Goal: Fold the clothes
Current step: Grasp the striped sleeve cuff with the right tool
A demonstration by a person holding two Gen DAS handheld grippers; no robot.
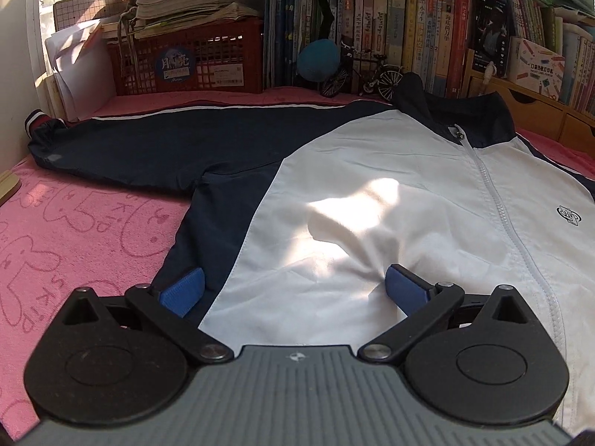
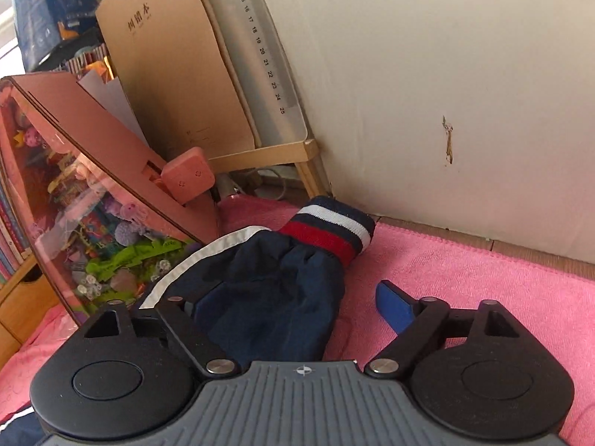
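- Spread flat, zipped, on pink towel (image 1: 85,230): jacket (image 1: 390,193), collar far, hem near.
- Left gripper (image 1: 293,286) agape over lower front panel, nothing clamped.
- Right gripper (image 2: 282,304) agape astride sleeve (image 2: 267,290); long axis dead ahead, cuff (image 2: 331,232) beyond the tips.
- Nearer that sleeve: right.

Jacket (image 1: 372,186) flat on towel (image 1: 74,230), crate (image 1: 186,59) and books (image 1: 409,29) behind it.

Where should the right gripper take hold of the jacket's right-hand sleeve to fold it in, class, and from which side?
Grip the navy sleeve just behind the striped cuff, coming from above with the open right gripper straddling it. The sleeve lies flat and narrow on the pink towel, between the fingers; the thicker ribbed cuff should resist slipping through.
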